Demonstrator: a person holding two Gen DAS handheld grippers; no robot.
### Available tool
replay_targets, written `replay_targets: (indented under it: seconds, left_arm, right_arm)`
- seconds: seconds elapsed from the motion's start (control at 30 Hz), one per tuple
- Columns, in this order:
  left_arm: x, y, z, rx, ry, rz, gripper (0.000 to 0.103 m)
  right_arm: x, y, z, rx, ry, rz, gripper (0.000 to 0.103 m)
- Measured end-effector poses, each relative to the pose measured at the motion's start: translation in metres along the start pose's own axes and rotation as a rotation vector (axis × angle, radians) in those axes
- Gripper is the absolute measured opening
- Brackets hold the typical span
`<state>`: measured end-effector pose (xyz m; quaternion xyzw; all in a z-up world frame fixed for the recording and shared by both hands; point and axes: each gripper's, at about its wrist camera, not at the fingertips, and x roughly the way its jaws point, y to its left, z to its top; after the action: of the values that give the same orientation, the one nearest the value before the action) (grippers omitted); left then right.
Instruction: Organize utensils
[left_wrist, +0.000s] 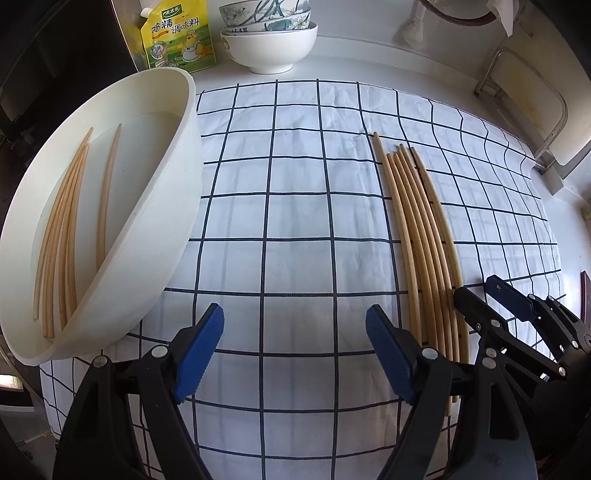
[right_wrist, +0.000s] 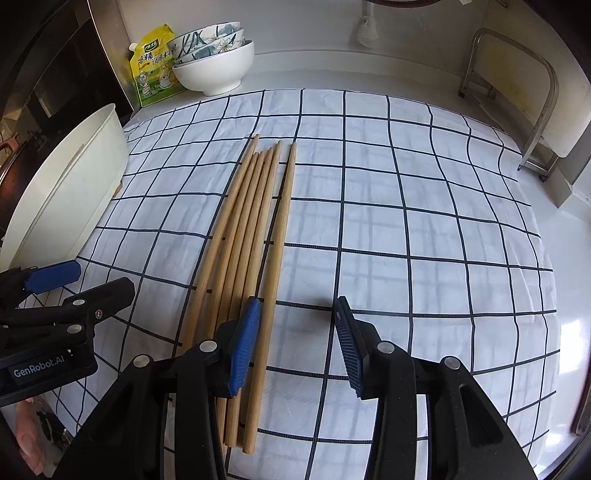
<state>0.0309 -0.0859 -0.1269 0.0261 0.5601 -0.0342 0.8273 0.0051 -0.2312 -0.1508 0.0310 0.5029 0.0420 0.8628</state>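
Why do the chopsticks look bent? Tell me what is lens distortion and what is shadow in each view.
Left wrist view: fisheye bows the chopsticks and the cloth grid lines outward; soft daylight, faint shadows. Right wrist view: chopsticks near centre look straighter; a small dark shadow lies between the open right claw tips.

White table with a checked cloth

On the table (right_wrist: 576, 236) are laid the cloth (right_wrist: 406, 221), stacked bowls (right_wrist: 214, 70) and a yellow pouch (right_wrist: 151, 70).
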Motion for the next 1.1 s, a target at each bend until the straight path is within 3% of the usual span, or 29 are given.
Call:
replay_targets:
  seconds: [0.17, 0.4, 1.03, 1.1]
  left_arm:
    - [0.001, -0.002, 0.001, 0.001, 0.0, 0.001, 0.078]
    - [0.004, -0.009, 0.005, 0.003, -0.005, -0.008, 0.078]
    - [0.02, -0.046, 0.016, 0.067, -0.031, -0.004, 0.078]
    - [0.021, -0.046, 0.015, 0.075, -0.032, 0.002, 0.078]
  right_arm:
    - [0.002, 0.001, 0.001, -0.017, -0.004, -0.009, 0.038]
    - [0.002, -0.01, 0.001, -0.008, -0.009, -0.031, 0.008]
    - [-0.012, -0.052, -0.014, 0.079, 0.0, -0.026, 0.007]
    - [-0.012, -0.052, -0.013, 0.081, -0.005, -0.019, 0.012]
